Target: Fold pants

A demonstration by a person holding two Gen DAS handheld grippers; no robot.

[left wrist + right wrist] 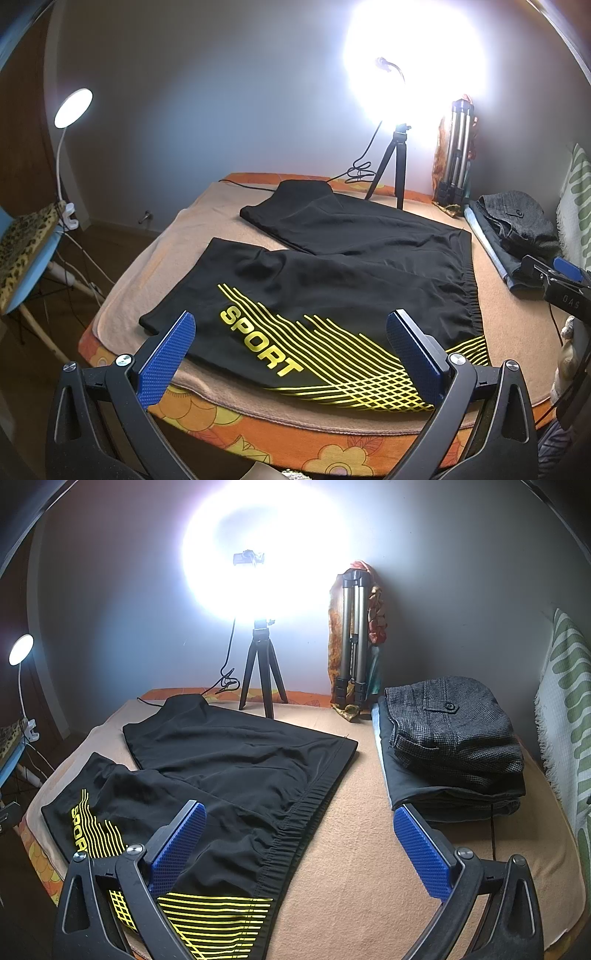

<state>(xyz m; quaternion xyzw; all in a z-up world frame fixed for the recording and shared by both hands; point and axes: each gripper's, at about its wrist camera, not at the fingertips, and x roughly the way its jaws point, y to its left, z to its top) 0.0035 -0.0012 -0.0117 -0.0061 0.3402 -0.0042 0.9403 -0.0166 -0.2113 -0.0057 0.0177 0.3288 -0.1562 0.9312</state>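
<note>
black pants (332,273) with yellow stripes and the word "sport" lie spread flat on a tan blanket (155,258) across the middle of the left wrist frame, both legs reaching toward the upper left and the elastic waistband at centre right. the left gripper (291,354) sits at the bottom centre of that frame, its blue pads wide apart and holding nothing, hovering over the printed near leg. in the right wrist view the right gripper (299,843) is at the bottom centre, also released and empty; its left pad is over the waistband area of the pants, its right pad over bare blanket. a stack of folded clothes (454,738) rests at centre right of that view, apart from the pants. a small black tripod (262,672) stands on the far edge of the blanket under a glaring ring light (266,550) at upper centre. a folded silver tripod (352,638) leans on the wall just right of it. a desk lamp (74,107) glows at upper left of the left wrist frame.
</note>
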